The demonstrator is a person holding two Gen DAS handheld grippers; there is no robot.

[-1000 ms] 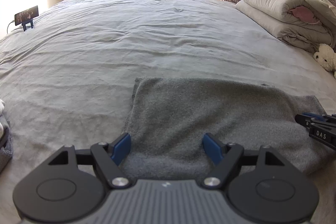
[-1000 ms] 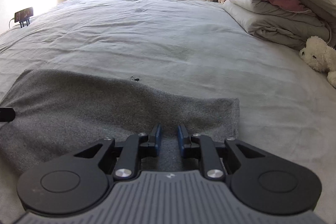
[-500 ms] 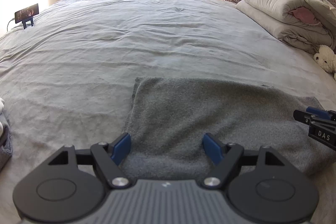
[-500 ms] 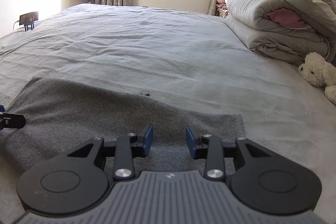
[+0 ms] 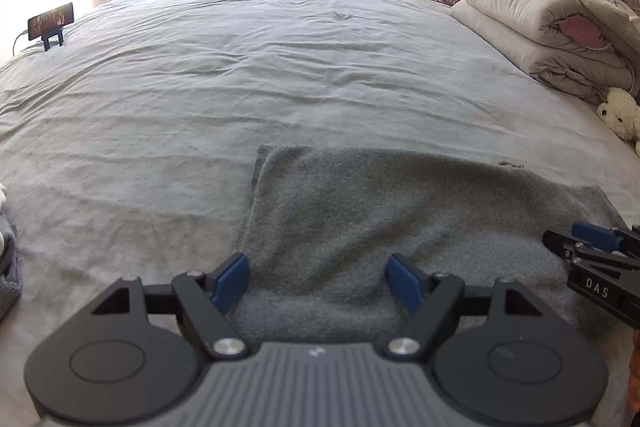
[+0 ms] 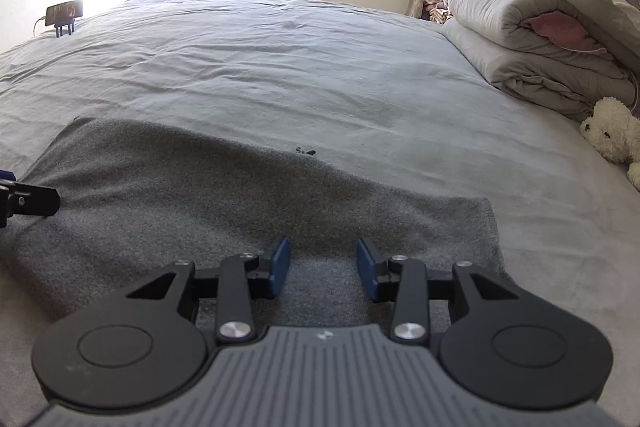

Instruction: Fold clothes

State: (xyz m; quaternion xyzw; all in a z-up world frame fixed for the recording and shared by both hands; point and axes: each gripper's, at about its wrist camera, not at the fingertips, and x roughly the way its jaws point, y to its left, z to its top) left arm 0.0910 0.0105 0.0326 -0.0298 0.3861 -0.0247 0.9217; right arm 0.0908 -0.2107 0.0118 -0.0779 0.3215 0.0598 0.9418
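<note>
- A dark grey fleecy cloth lies flat on a bed, near the edge closest to the cameras. It forms a wide rectangle and looks already folded at least once, though the layers cannot be counted.
- The left gripper hangs low over the cloth's near left part. Its blue-padded jaws stand wide apart and hold nothing.
- The right gripper sits over the cloth's near right part, close to the right-hand corner. Its jaws are also apart, less widely, with bare cloth showing between them and nothing held.
- Each gripper's tip shows at the margin of the other's view, so the two are side by side along the near edge.
- Judged from this, the step in hand sits between two folds: the cloth is laid down and free of both grippers.
- The next move probably calls for each gripper to close on an edge or corner, pinching all layers together, then to carry that edge across evenly.
- The bed sheet is pale grey and lightly creased.
- Folded quilts are stacked at far right, with a white plush toy just in front.
- A phone on a stand sits at far left.
</note>
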